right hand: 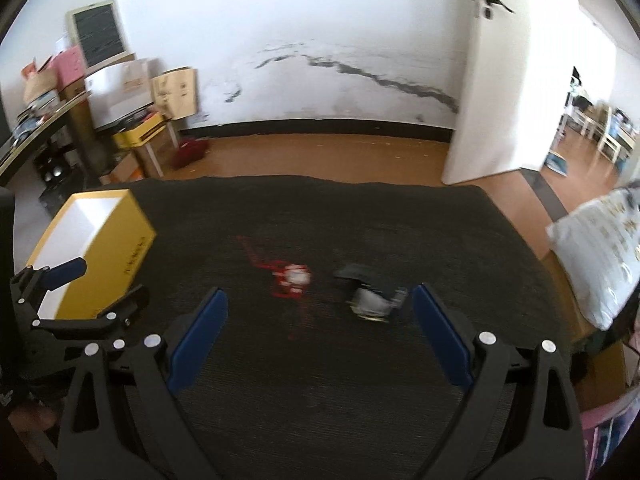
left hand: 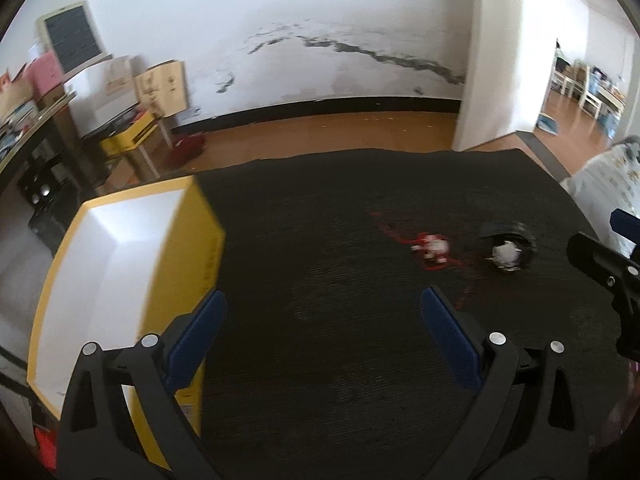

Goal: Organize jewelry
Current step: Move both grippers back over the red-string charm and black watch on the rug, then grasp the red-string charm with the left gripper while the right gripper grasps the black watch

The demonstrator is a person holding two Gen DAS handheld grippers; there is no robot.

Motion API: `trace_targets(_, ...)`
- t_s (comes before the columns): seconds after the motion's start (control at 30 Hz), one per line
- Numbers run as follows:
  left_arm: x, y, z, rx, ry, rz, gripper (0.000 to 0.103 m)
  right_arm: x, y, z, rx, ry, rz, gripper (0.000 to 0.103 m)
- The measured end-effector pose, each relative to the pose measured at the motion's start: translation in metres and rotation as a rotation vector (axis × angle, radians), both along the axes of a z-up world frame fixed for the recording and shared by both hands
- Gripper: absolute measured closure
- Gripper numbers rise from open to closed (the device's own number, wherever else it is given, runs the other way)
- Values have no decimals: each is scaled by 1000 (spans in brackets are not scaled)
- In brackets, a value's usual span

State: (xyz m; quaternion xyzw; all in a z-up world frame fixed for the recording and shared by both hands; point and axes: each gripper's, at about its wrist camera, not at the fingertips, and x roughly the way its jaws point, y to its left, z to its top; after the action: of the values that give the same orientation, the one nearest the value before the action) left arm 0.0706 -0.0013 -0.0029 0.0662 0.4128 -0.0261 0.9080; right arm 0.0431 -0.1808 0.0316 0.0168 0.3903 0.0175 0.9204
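Jewelry lies loose on the dark desk (right hand: 320,380): a red-and-white charm (right hand: 294,278) on a thin red cord sits near the middle, and just to its three o'clock rests a silver-grey piece on a black strap (right hand: 372,296). Both are motion-blurred, so I cannot tell exactly what they are. At nine to ten o'clock, at the desk's far-left edge, stands an open yellow box (right hand: 120,248) with a white interior, likely the destination.

Right tool (right hand: 320,316) hangs above the desk with its blue pads spread wide, holding nothing; the grey piece sits just inside its right pad. Left tool (left hand: 322,320) is equally wide and empty, beside the box's near corner, with both pieces at its one to two o'clock.

Risks from here, as I judge them: the thin cord lies flat against the textured surface, so pads closing on it may slide over and catch nothing. A grip on the charm alone could let the cord trail and snag. The box's open top is shallow-walled; a careless nudge from the left tool might shove it off the edge.
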Motion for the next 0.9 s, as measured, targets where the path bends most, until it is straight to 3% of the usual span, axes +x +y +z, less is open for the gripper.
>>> trace_targets(0.33,9,-59,-14,33,16,-55,8,-4,-64,-28,35,29,-74,12)
trace_targets(0.9,42,-83,-40,22,55,-70,8,3,-68,-23,45,14,-58,13)
